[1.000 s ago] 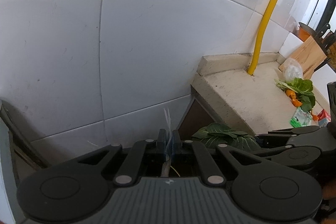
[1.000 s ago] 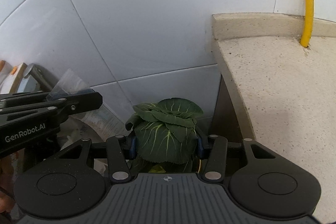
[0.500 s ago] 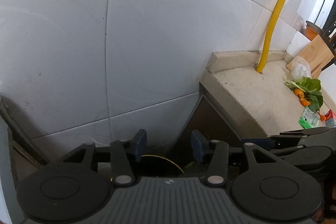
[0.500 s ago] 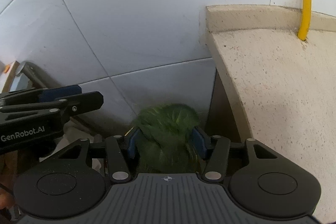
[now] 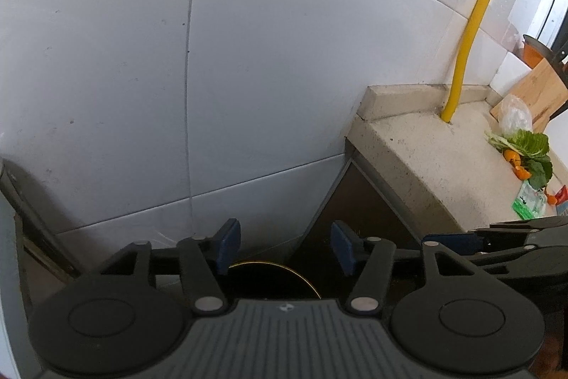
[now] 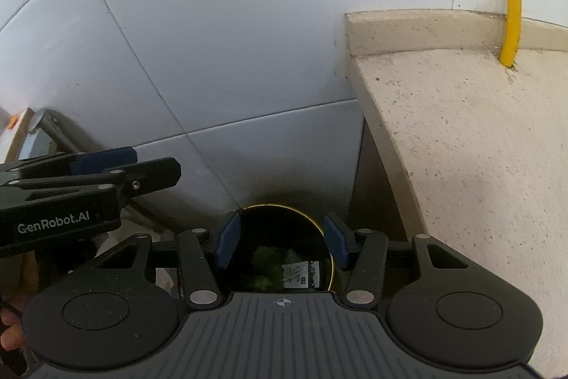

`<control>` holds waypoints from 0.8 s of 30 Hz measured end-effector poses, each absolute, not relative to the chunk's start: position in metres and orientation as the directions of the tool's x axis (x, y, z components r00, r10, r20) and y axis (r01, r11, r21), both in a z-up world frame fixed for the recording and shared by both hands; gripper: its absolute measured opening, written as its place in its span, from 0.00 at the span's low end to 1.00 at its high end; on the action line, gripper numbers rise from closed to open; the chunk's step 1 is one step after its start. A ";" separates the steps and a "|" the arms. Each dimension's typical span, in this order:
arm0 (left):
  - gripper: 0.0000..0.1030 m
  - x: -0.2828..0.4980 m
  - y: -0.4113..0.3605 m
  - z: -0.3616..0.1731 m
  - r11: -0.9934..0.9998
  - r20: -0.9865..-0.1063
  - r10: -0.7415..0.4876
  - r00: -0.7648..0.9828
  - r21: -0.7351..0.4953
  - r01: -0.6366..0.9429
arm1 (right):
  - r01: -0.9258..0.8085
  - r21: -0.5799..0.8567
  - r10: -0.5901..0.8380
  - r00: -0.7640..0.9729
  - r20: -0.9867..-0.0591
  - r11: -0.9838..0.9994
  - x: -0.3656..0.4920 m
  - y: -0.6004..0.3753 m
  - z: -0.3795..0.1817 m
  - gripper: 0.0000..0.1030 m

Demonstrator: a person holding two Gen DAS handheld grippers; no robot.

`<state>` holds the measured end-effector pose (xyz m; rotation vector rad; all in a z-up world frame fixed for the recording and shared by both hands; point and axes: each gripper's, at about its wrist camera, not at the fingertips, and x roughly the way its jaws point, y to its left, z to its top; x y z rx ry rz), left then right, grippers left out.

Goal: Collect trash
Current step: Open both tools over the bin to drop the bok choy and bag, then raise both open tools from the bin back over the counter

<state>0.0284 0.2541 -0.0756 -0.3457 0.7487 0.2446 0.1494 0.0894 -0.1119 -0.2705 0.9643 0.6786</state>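
A dark round bin with a gold rim point(image 6: 321, 229) stands on the floor between the tiled wall and the counter end; its rim also shows in the left wrist view point(image 5: 301, 276). Green leaves point(image 6: 264, 263) and a printed wrapper point(image 6: 300, 274) lie inside it. My right gripper point(image 6: 280, 244) is open and empty above the bin. My left gripper point(image 5: 284, 245) is open and empty beside it, also seen in the right wrist view point(image 6: 103, 162). More trash lies on the counter: leafy greens point(image 5: 532, 148), orange peel point(image 5: 516, 164), a green packet point(image 5: 529, 201).
A beige stone counter point(image 5: 443, 151) runs to the right, with a yellow pipe point(image 5: 472, 23) rising from it. A clear plastic bag point(image 5: 514, 119) and a wooden knife block point(image 5: 536, 95) stand at its far end. White tiled wall point(image 5: 142, 77) is straight ahead.
My left gripper opened and let go of a thin clear piece. My right gripper opened and the green leaf it held dropped into the bin.
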 end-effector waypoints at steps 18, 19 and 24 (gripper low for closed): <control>0.49 0.032 0.242 -0.081 0.940 -0.719 0.046 0.693 -0.204 -0.273 | -0.529 0.096 0.371 0.442 -0.817 0.843 0.137 0.031 -0.106 0.62; 0.49 0.032 0.241 -0.080 0.943 -0.717 0.041 0.696 -0.202 -0.263 | -0.522 0.098 0.368 0.444 -0.817 0.847 0.136 0.027 -0.105 0.62; 0.49 0.032 0.233 -0.080 0.952 -0.718 0.022 0.695 -0.197 -0.235 | -0.483 0.134 0.380 0.458 -0.804 0.865 0.132 0.003 -0.096 0.63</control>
